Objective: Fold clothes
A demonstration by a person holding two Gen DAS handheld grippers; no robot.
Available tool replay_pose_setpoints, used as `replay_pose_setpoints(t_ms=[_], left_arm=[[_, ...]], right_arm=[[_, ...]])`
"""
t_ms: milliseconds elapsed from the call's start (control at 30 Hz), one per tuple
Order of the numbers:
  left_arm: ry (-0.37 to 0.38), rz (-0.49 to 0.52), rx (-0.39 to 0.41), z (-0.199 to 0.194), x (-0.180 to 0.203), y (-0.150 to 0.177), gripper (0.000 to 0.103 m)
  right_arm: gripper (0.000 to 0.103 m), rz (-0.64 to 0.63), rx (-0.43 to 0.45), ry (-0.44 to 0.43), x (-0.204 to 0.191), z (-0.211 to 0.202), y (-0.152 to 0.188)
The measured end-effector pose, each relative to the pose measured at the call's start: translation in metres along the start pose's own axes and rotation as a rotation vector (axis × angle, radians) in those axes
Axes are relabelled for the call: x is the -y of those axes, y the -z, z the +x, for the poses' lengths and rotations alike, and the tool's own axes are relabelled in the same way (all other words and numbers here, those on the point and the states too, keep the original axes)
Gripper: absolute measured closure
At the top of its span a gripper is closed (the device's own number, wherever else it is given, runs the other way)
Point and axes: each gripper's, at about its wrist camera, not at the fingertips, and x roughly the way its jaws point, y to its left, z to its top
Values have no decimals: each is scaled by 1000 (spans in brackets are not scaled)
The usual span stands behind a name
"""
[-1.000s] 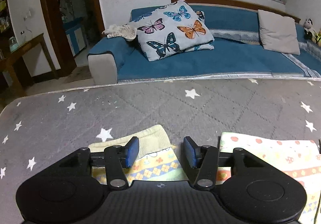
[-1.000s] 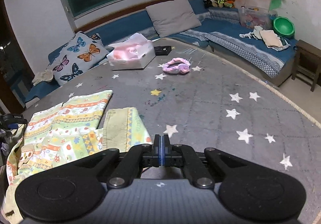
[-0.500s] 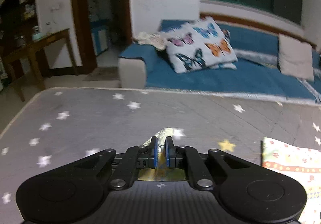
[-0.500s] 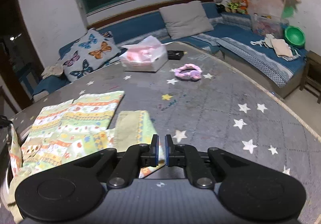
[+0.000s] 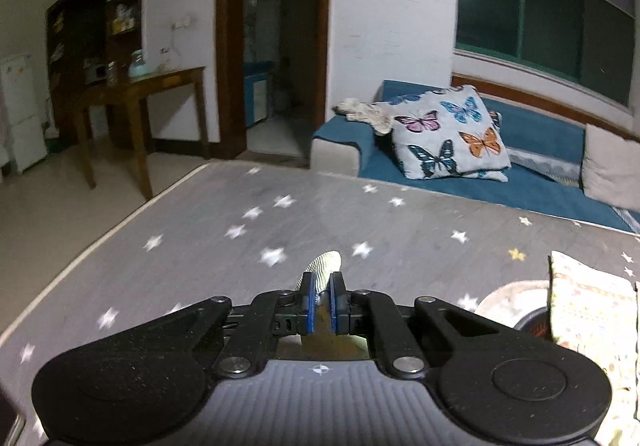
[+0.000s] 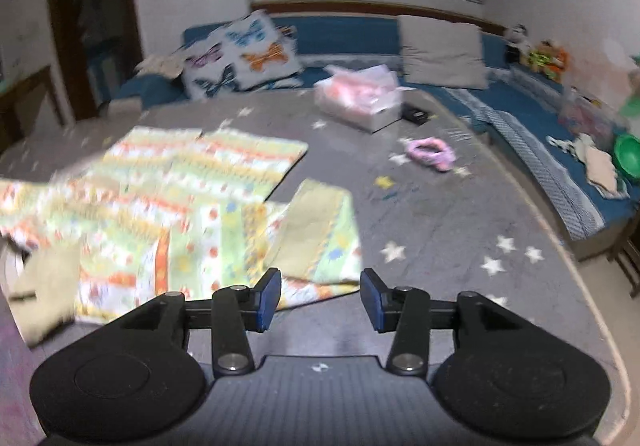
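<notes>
A yellow-green patterned garment (image 6: 192, 198) lies spread on the grey star-print mat (image 6: 440, 222), one sleeve with a ribbed cuff (image 6: 316, 230) folded over it. My right gripper (image 6: 320, 300) hovers open just in front of the garment's near hem, nothing between its fingers. My left gripper (image 5: 321, 300) is shut on the garment's other ribbed cuff (image 5: 325, 266), which pokes up past the blue pads, lifted above the mat. Part of the garment (image 5: 592, 310) shows at the right edge of the left wrist view.
A white box with pink contents (image 6: 362, 98), a small black object (image 6: 416, 113) and a pink scrunchie (image 6: 432, 153) lie on the mat's far side. A blue sofa (image 5: 500, 166) with a butterfly pillow (image 5: 446, 138) borders the mat. A wooden table (image 5: 140, 102) stands left.
My left gripper shut on the ribbed cuff and lifted it, swinging left. My right gripper, which was shut, let go of the hem and now stands open; the sleeve lies folded over the garment.
</notes>
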Motion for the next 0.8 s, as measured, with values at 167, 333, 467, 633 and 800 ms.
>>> replay_pose_setpoints(t_ms=[167,333,467,633,800], left_arm=[[-26,-57,-3,-25,-21,20,96],[-60,-98,8,-48,-38,33,96],[-96,-99,15,-64,-52,42,96],[-115,-99,9,-75,-62,51,96],[-127,-92,-6,-80,-67,60,96]], right_arm=[[60,-93,-2,-7,-22,33,3],[63,-171,-2,-19,-40,56,4],[65,-189,12,-16,-45,67,7],[97,-142,52,32,-39,62,8],[98,-12,133,92,-3,34,7]])
